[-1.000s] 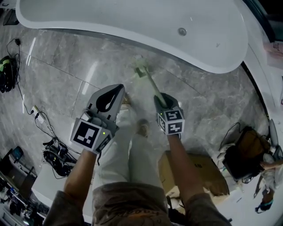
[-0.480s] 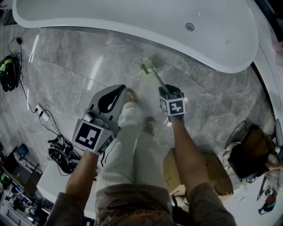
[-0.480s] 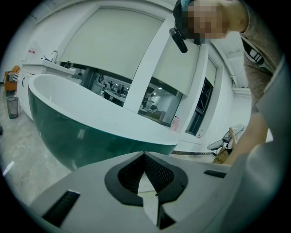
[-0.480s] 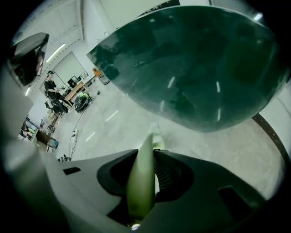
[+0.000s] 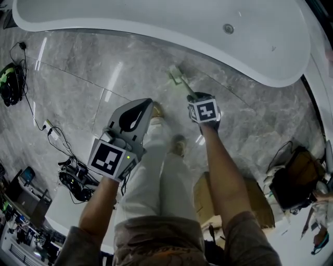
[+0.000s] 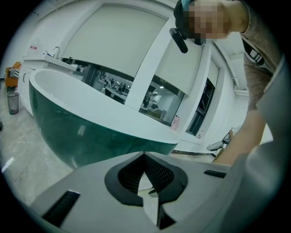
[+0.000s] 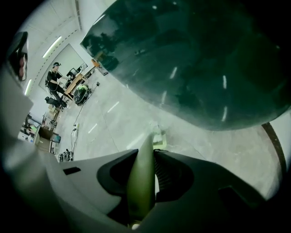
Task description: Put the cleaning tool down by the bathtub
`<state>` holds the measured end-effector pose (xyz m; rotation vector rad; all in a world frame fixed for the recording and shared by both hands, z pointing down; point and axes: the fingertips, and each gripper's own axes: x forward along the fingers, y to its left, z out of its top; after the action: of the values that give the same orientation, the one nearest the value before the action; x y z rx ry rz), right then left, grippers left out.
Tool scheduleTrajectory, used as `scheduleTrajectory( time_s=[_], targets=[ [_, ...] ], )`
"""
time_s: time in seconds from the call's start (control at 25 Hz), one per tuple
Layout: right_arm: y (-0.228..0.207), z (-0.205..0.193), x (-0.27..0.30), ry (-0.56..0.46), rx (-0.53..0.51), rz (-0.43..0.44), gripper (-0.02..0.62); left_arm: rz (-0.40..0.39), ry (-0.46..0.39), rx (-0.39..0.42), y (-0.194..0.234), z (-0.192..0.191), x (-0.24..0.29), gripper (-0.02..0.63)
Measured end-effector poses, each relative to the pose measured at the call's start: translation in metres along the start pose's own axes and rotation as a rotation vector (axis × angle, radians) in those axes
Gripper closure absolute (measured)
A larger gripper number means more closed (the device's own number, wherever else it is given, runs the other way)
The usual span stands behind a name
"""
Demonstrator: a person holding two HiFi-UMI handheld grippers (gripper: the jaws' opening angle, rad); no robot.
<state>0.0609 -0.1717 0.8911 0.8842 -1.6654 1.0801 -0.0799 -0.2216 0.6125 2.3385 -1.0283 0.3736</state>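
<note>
Partly open, right gripper (image 7: 148, 157) fingers (image 7: 164, 172) pinch cleaning tool (image 7: 140, 182), left gripper (image 6: 145, 159) closed

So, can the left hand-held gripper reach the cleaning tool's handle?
Probably yes: only the person's shoe lies near the path. But the left hand-held gripper is shut, and the right hand-held gripper clamps the cleaning tool.

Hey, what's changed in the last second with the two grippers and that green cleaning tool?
The right gripper, shut on the pale green long-handled cleaning tool, has reached further forward toward the white bathtub, carrying the tool with it. Nothing was grasped or released. The left gripper stays shut and empty, roughly where it was.
</note>
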Motion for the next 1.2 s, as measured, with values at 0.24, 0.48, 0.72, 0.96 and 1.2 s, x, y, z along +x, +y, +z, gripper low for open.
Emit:
scheduleTrajectory(
  time_s=[0.24,0.48,0.72,0.96,1.2],
  targets=[
    [-0.003,-0.013,0.011,0.079,0.048,-0.003,0.485,-0.008,0.018,-0.012,0.001,-0.006,0.002,0.606],
    [-0.009,-0.028,0.021,0.154,0.065,-0.018,0.486,-0.007,0.029,-0.026,0.008,-0.011,0.002,0.606],
    [-0.008,-0.028,0.022,0.149,0.044,-0.045,0.483,-0.002,0.035,-0.036,0.013,-0.013,0.001,0.606],
    [-0.002,-0.024,0.016,0.103,0.039,-0.080,0.479,-0.014,0.029,-0.049,0.008,-0.012,0.001,0.606],
    [-0.004,-0.012,0.007,0.033,0.012,-0.100,0.469,-0.021,0.034,-0.053,0.001,-0.013,0.002,0.606]
  ],
)
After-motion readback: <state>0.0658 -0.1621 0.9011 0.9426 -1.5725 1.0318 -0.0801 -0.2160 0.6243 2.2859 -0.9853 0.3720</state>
